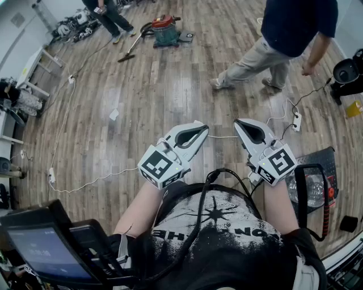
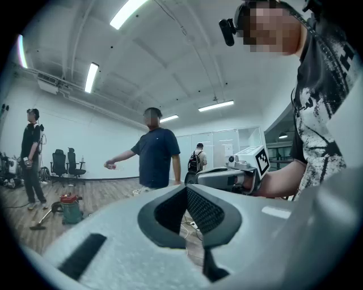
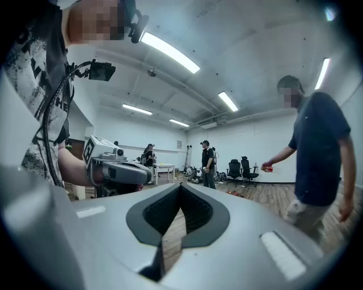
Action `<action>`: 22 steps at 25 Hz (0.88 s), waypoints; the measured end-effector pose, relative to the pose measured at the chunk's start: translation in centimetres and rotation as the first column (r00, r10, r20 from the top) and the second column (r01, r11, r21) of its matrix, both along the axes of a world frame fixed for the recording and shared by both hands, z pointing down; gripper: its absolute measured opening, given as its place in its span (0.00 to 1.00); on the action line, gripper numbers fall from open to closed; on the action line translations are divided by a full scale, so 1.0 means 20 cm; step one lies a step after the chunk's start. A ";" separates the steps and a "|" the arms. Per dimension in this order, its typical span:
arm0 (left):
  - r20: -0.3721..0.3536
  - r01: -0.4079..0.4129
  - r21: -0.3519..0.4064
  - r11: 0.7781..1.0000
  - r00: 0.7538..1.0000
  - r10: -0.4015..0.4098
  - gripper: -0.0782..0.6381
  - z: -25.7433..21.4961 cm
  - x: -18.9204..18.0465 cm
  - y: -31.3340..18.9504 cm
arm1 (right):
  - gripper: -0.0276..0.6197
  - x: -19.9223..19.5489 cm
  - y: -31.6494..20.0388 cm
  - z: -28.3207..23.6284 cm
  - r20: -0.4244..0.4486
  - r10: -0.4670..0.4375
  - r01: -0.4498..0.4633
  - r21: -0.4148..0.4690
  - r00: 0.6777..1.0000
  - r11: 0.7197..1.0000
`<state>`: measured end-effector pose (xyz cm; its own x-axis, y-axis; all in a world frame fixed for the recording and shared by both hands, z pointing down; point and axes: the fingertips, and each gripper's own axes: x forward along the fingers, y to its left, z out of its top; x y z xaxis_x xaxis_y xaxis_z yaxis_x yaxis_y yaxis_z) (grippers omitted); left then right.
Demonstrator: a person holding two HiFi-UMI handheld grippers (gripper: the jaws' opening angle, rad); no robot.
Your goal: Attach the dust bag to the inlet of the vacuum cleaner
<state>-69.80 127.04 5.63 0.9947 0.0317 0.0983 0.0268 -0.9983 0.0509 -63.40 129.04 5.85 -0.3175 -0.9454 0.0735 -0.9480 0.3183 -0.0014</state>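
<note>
screen [image 1: 42, 252]: low at my left, just in front of my torso.
far person [image 1: 109, 16]: standing at the top-left edge of the wood floor [image 1: 136, 102]; also at the left in my left gripper view [image 2: 31, 153].
scrap [image 1: 114, 115]: small white piece flat on the floor, well apart from everything else.
vacuum [image 1: 166, 31]: red top, green tub, upright on the floor at the far end of the room, well away from both my grippers. Its wand [image 1: 131, 48] runs down-left from it to the floor. My left gripper view shows it low left [image 2: 70, 207], beside the far person.
left gripper [image 1: 203, 130]: held out level in front of my chest, pointing toward the middle. Jaws closed tip to tip [image 2: 186, 187], nothing between them.
right gripper [image 1: 238, 123]: alongside the left one, tips close together but not touching. Jaws closed [image 3: 180, 186], empty. Each gripper shows up in the other's camera.
person [image 1: 283, 34]: dark shirt, light trousers, mid-stride on the floor ahead and to my right; between me and the far wall in both gripper views [image 2: 156, 156] [image 3: 320, 153].
power strip [image 1: 296, 120]: white, on the floor near the person's feet, cable attached.
black machine [image 1: 311, 190]: black with red parts and a loop handle, on the floor just beside my right forearm. Can't tell what it is.
</note>
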 end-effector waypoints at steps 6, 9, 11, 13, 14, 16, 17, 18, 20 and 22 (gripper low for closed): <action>0.006 0.002 -0.005 1.000 1.000 -0.002 0.10 0.01 -0.02 0.01 | 0.05 -0.03 0.01 0.00 0.001 -0.008 0.008 -0.001 1.000 1.000; 0.008 0.000 -0.007 1.000 1.000 0.000 0.10 0.02 -0.01 0.02 | 0.05 -0.03 0.02 0.01 0.001 -0.012 0.012 -0.001 1.000 1.000; 0.008 -0.001 -0.009 1.000 1.000 0.001 0.10 0.03 -0.01 0.02 | 0.05 -0.03 0.02 0.01 0.001 -0.017 0.017 -0.003 1.000 1.000; 0.010 0.000 -0.009 1.000 1.000 0.000 0.10 0.03 0.00 0.02 | 0.05 -0.02 0.02 0.02 0.014 -0.025 0.025 -0.005 1.000 1.000; 0.012 0.002 -0.009 1.000 1.000 -0.002 0.10 0.03 0.01 0.02 | 0.05 -0.02 0.02 0.02 0.028 -0.032 0.032 -0.005 0.999 0.999; 0.015 0.007 -0.009 1.000 1.000 -0.007 0.10 0.03 0.02 0.02 | 0.05 -0.02 0.02 0.01 0.057 -0.050 0.050 -0.003 0.997 0.999; 0.015 0.008 -0.009 1.000 1.000 -0.008 0.10 0.03 0.02 0.02 | 0.05 -0.02 0.02 0.01 0.064 -0.053 0.053 -0.003 0.997 0.999; 0.016 0.008 -0.008 1.000 1.000 -0.008 0.10 0.03 0.03 0.02 | 0.05 -0.01 0.02 0.02 0.067 -0.051 0.051 -0.003 0.996 0.999; 0.019 0.008 -0.008 1.000 1.000 -0.008 0.10 0.04 0.03 0.02 | 0.05 0.00 0.02 0.03 0.071 -0.047 0.047 -0.003 0.996 0.999; 0.025 0.011 -0.010 1.000 1.000 -0.011 0.10 0.04 0.04 0.01 | 0.05 0.00 0.02 0.03 0.075 -0.053 0.053 -0.003 0.996 0.999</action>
